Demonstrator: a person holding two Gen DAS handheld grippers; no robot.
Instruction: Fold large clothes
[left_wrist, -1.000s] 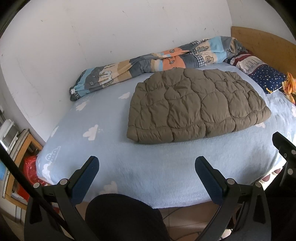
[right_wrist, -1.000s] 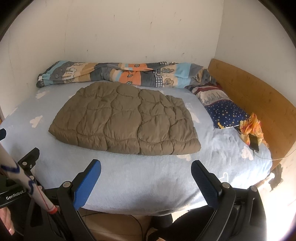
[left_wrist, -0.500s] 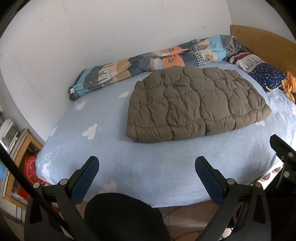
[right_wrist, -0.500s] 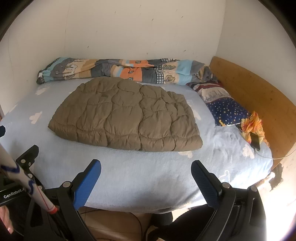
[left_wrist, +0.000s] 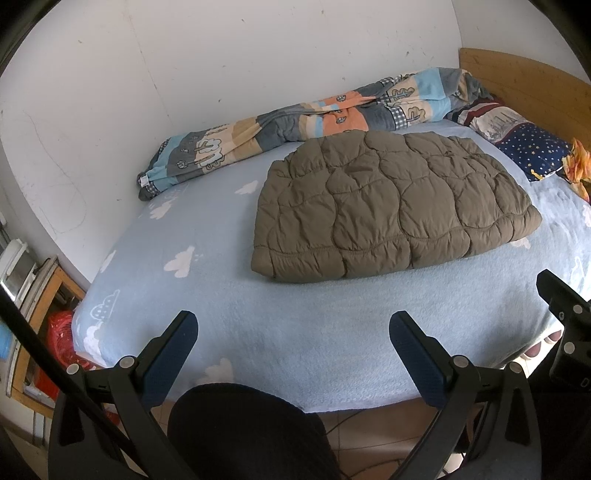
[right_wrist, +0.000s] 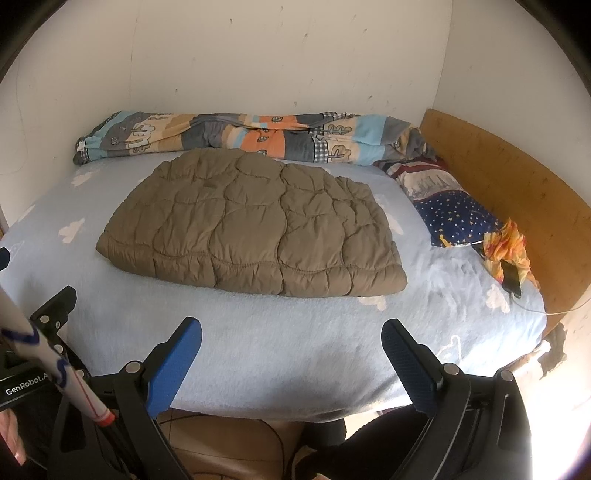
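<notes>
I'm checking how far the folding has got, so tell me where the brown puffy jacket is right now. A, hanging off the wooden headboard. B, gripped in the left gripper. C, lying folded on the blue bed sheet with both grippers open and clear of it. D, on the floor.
C: the brown jacket lies folded on the bed sheet, with the left gripper and right gripper open and short of it.

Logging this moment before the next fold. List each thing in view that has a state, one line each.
left gripper: open, empty, held short of the bed.
right gripper: open, empty, held short of the bed.
brown quilted jacket: folded, lying flat on the sheet, untouched.
patterned duvet: rolled up along the wall.
starry pillow: lying by the headboard.
phone: lying on the sheet, cable attached.
</notes>
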